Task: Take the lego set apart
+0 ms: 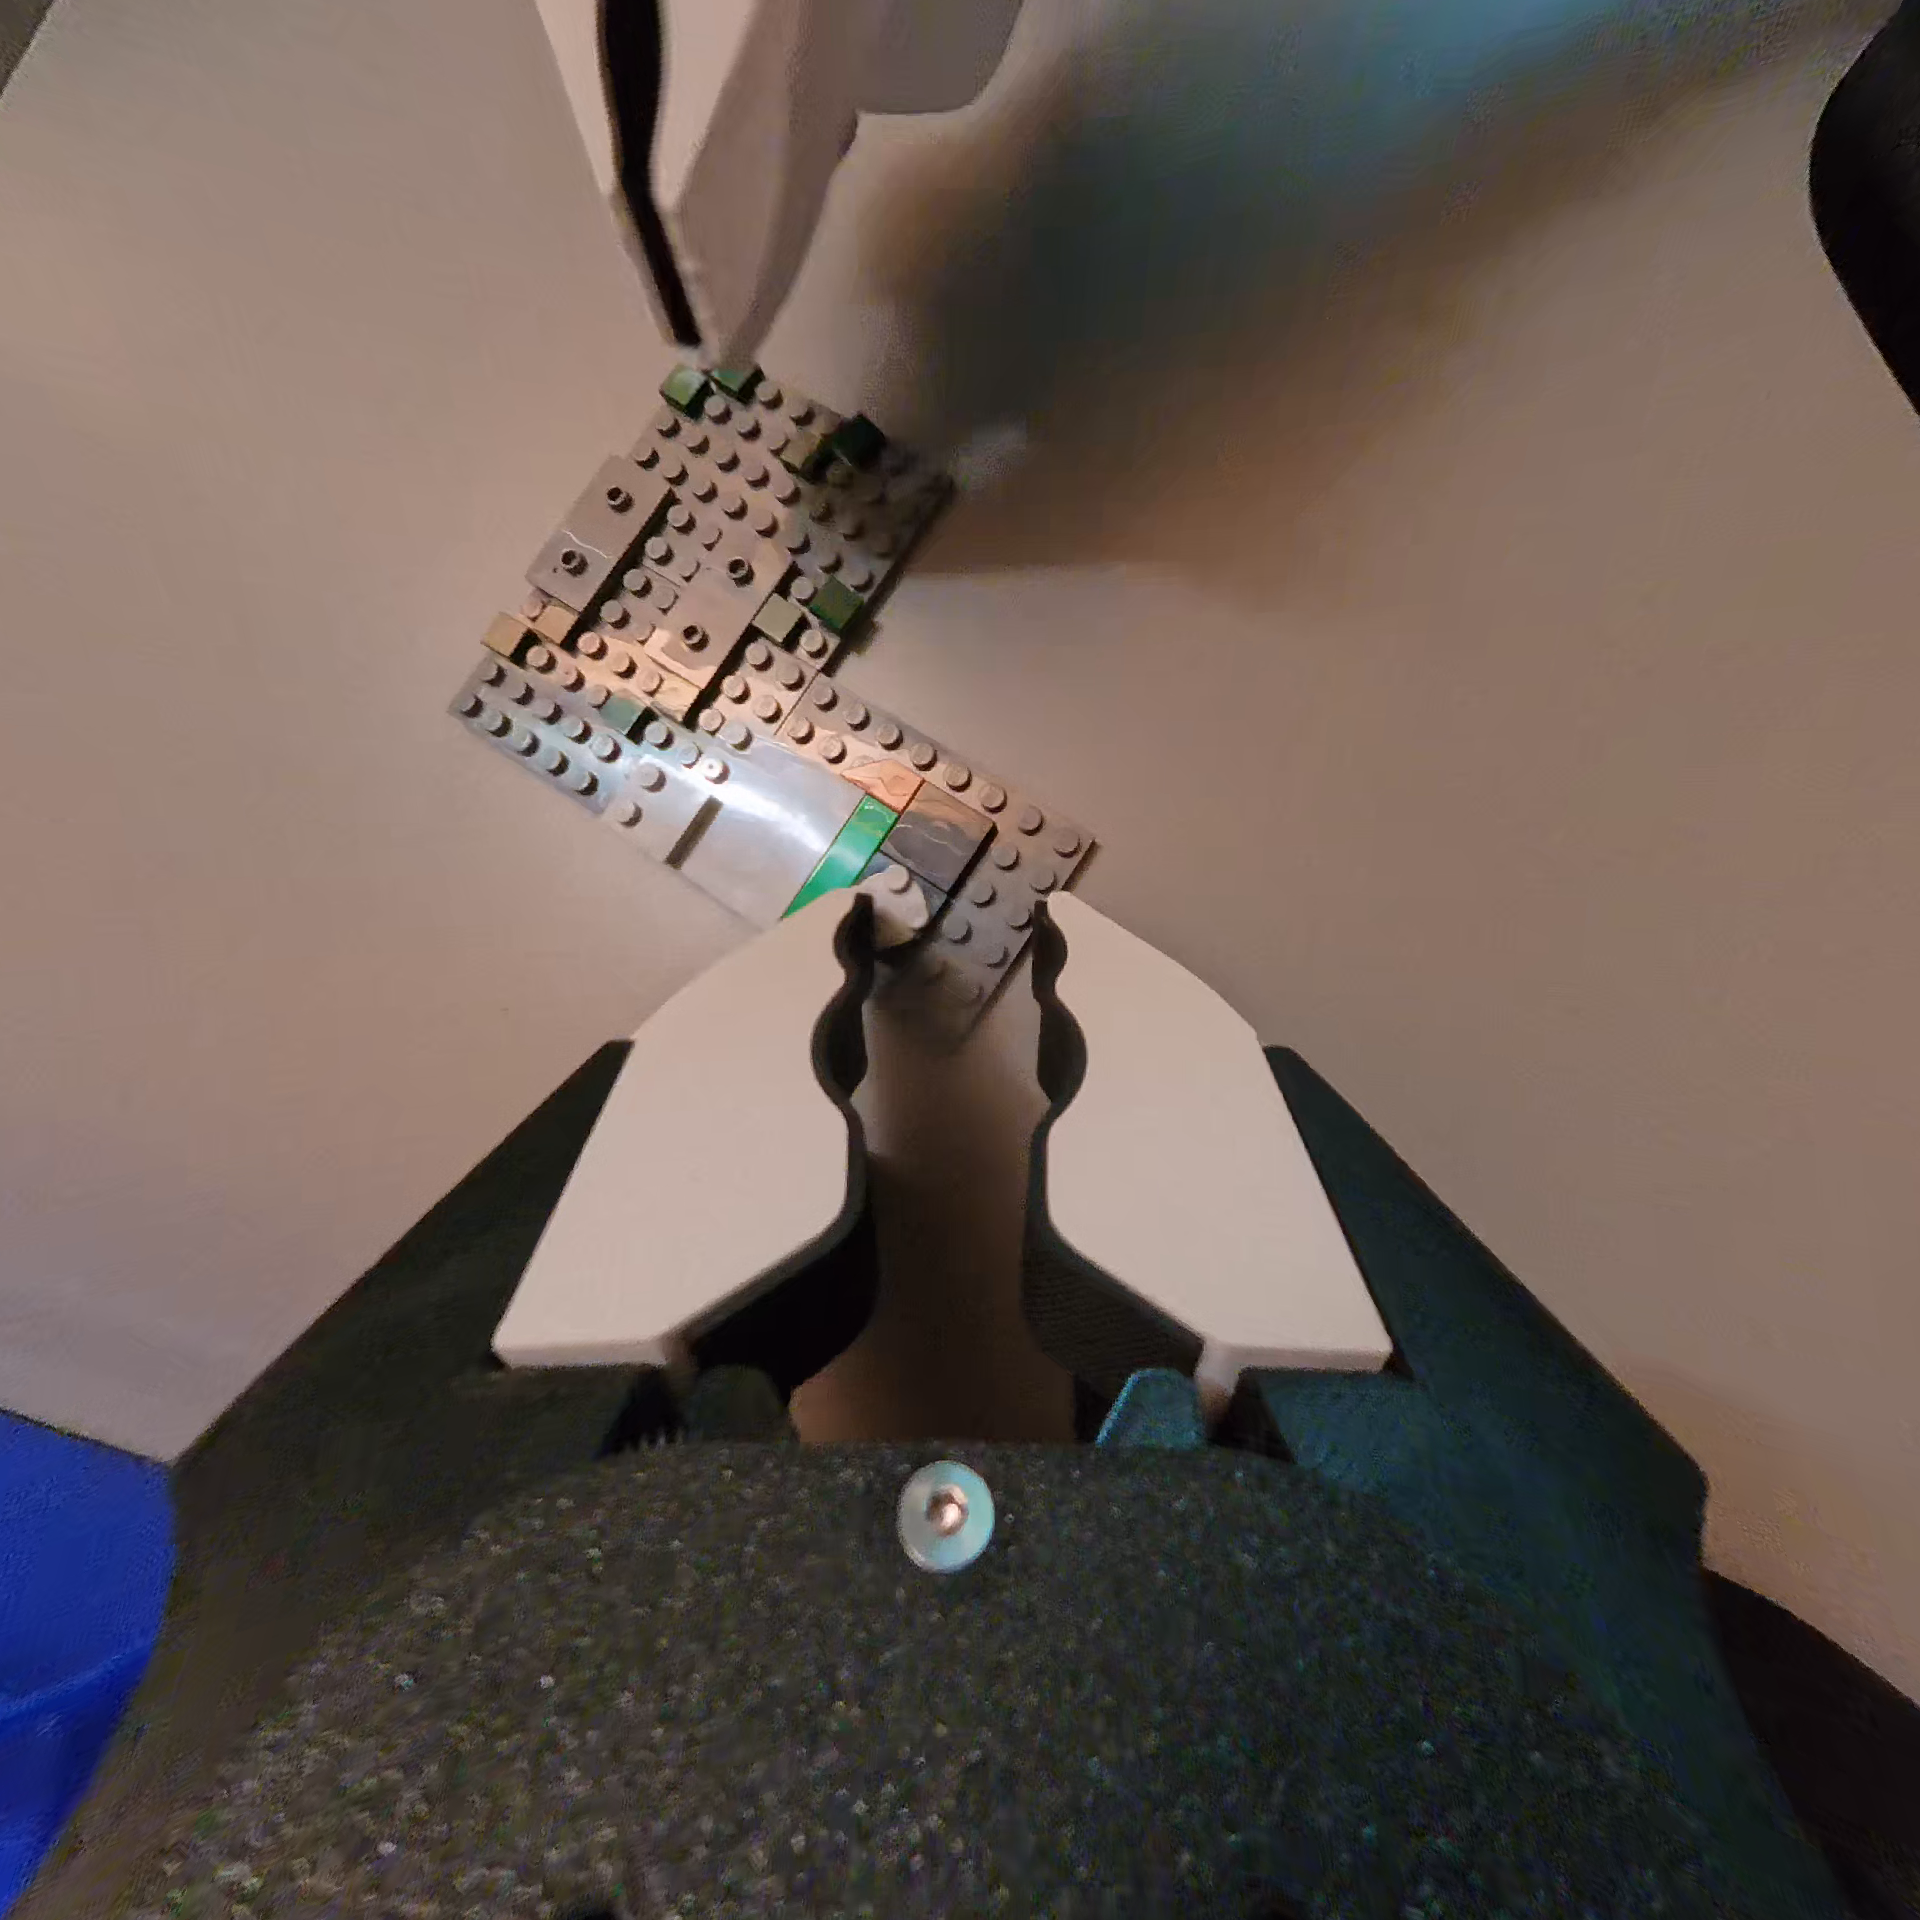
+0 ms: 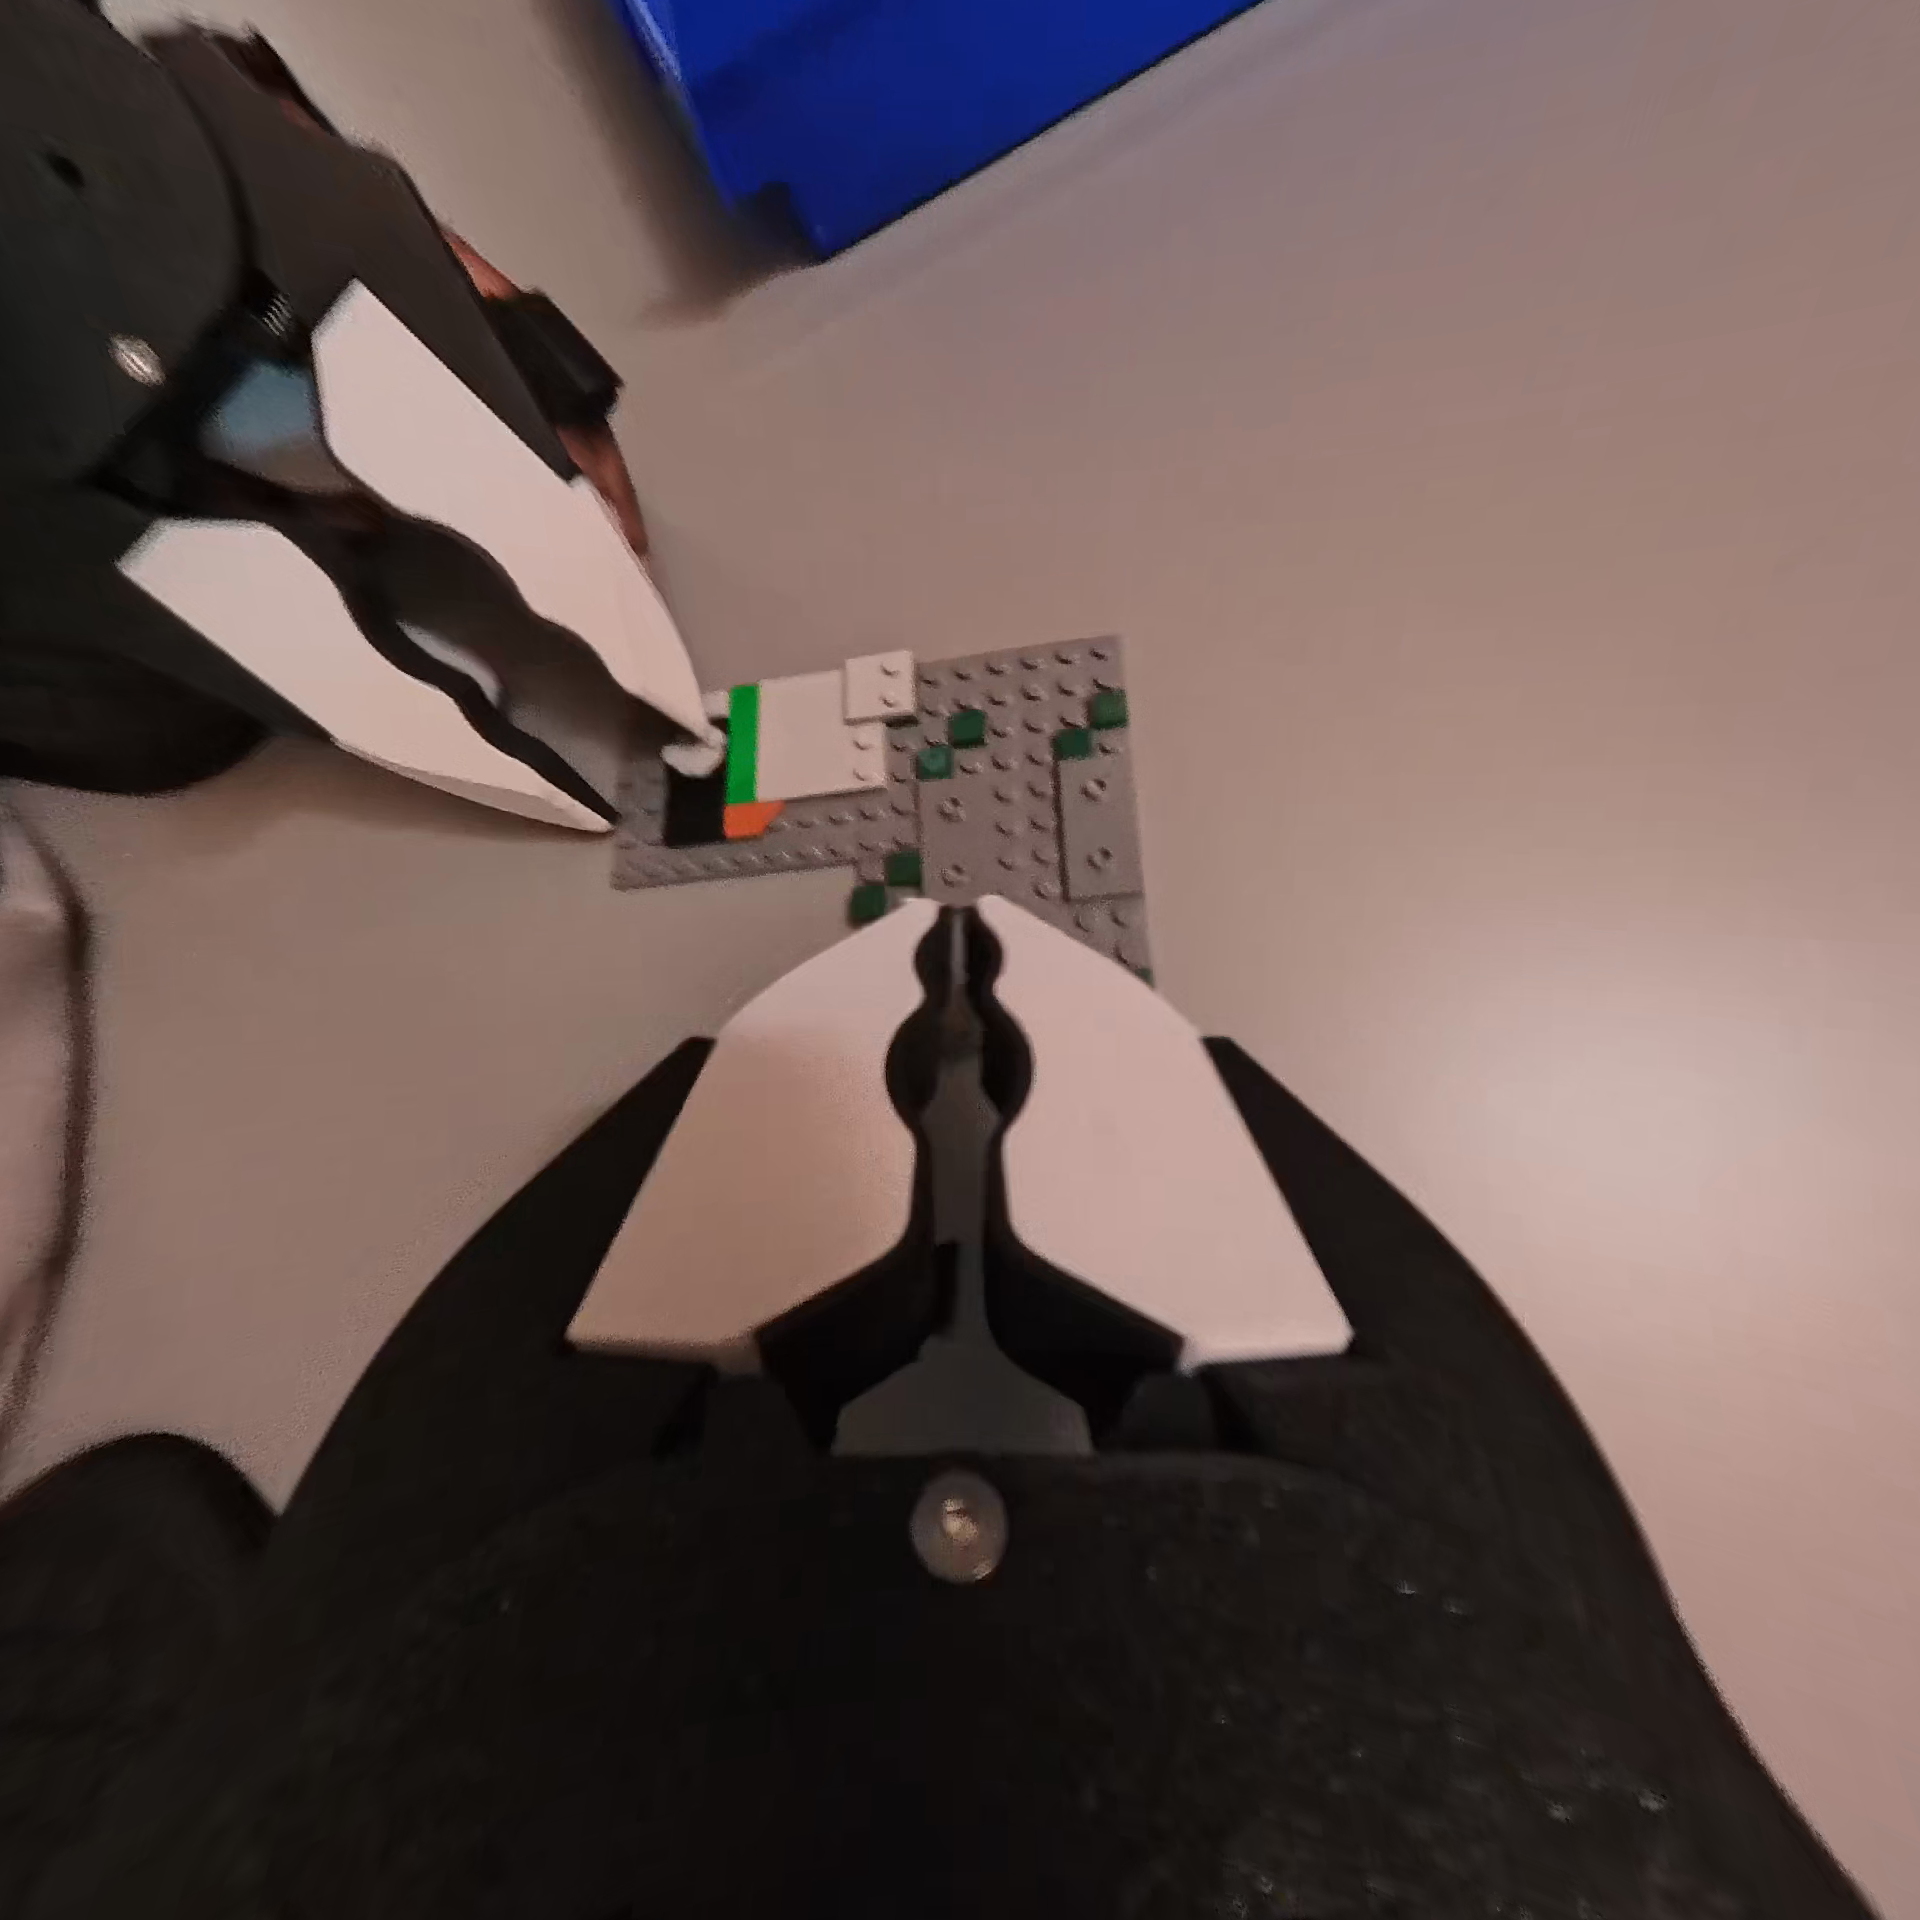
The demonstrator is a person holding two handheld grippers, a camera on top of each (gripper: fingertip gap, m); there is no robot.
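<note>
The lego set is a flat grey studded plate (image 1: pixel 727 582) lying on the beige table; it also shows in the right wrist view (image 2: pixel 997 790). It carries a large white smooth piece (image 2: pixel 800 738), a green strip (image 2: pixel 743 743), a black tile (image 2: pixel 691 810), an orange tile (image 2: pixel 750 819) and several small dark green tiles (image 2: pixel 966 727). My left gripper (image 1: pixel 951 914) is open, its jaws straddling the plate's end. A small white round piece (image 1: pixel 894 914) sits against its left fingertip. My right gripper (image 2: pixel 951 909) is shut, its tips at the plate's opposite edge beside dark green tiles (image 1: pixel 743 376).
A blue bin (image 2: pixel 914 94) stands beyond the set; its corner also shows in the left wrist view (image 1: pixel 62 1558). The beige table (image 2: pixel 1455 727) lies bare to the right of the plate. A person's hand (image 2: pixel 613 488) shows behind the left gripper. The left gripper's tips are roughly 10 cm from the right gripper's.
</note>
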